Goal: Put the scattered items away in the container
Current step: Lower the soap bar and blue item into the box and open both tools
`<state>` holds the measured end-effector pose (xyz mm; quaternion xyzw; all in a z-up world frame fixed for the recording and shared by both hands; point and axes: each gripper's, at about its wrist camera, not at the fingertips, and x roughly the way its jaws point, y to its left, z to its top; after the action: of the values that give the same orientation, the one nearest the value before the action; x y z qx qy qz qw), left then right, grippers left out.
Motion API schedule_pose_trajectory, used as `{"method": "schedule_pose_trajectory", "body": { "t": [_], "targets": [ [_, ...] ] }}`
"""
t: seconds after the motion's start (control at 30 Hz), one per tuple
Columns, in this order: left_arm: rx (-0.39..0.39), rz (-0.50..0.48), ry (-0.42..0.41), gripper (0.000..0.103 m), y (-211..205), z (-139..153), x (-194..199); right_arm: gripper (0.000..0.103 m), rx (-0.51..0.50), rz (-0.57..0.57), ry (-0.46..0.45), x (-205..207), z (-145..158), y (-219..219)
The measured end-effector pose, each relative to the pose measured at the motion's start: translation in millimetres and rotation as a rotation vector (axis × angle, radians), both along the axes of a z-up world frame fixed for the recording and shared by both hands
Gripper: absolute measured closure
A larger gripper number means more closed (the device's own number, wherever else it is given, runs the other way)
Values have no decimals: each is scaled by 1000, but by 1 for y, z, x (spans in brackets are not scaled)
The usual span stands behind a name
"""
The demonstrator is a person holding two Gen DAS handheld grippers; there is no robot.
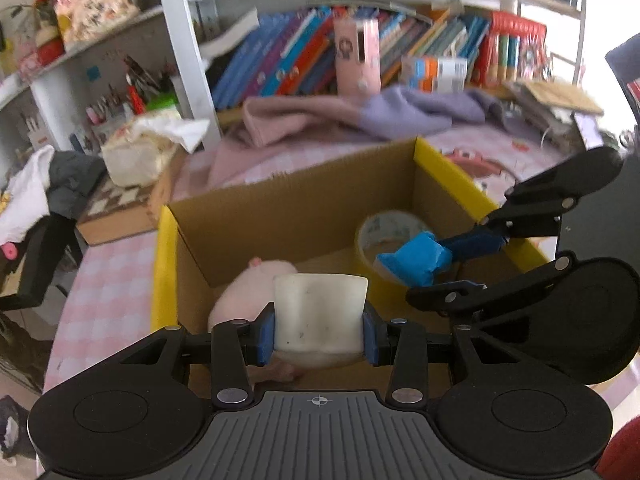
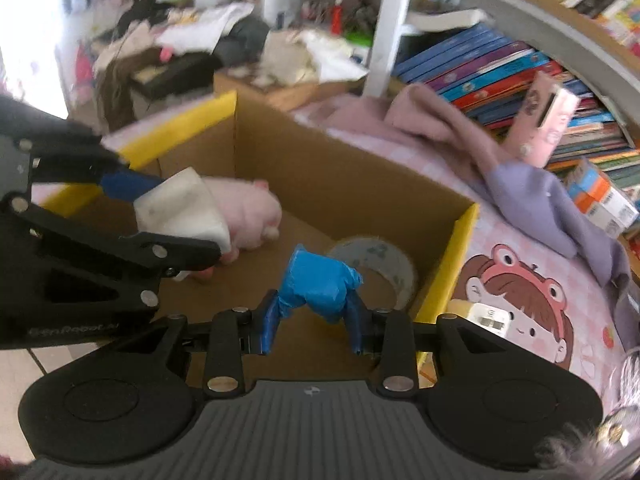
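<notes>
— Left gripper [image 1: 319, 322] was clamped tight on the white block [image 1: 320, 312], hanging over the box [image 1: 280, 208] w/ the pink plush pig [image 1: 256, 292] right under it.

— And the right gripper [image 2: 313, 322]?

— Closed on the blue wad [image 2: 318, 286], inside the box, just beside the tape roll [image 2: 380, 266]. I'd have lowered both, then let go in bare spots, pig & roll untouched.

Pink plush pig [image 2: 244, 216], tape roll [image 2: 380, 264] – perhaps upright – inside cardboard box [image 1: 280, 208].
</notes>
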<state>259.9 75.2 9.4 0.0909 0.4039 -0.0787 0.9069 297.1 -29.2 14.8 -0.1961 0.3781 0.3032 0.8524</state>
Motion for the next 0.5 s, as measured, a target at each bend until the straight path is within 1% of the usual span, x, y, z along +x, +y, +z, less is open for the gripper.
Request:
{"method": "schedule_pose_trajectory", "body": {
  "t": [0.03, 0.1, 0.23, 0.3, 0.4, 0.5],
  "targets": [
    [4, -8, 14, 63, 0, -3, 2, 70, -15, 11, 5, 2, -3, 2],
    [15, -32, 30, 62, 0, -7, 6, 70, -58, 34, -20, 3, -6, 5],
    [32, -104, 57, 61, 0, -11, 9, 70, -102, 57, -25, 6, -9, 9],
    [34, -125, 67, 59, -1, -11, 10, 70, -123, 71, -35, 6, -11, 10],
    [36, -140, 74, 58, -5, -12, 13, 69, -151, 91, -63, 4, -14, 12],
    [49, -136, 71, 58, -9, -14, 12, 66, -180, 108, -88, 3, -18, 15]
  ]
}}
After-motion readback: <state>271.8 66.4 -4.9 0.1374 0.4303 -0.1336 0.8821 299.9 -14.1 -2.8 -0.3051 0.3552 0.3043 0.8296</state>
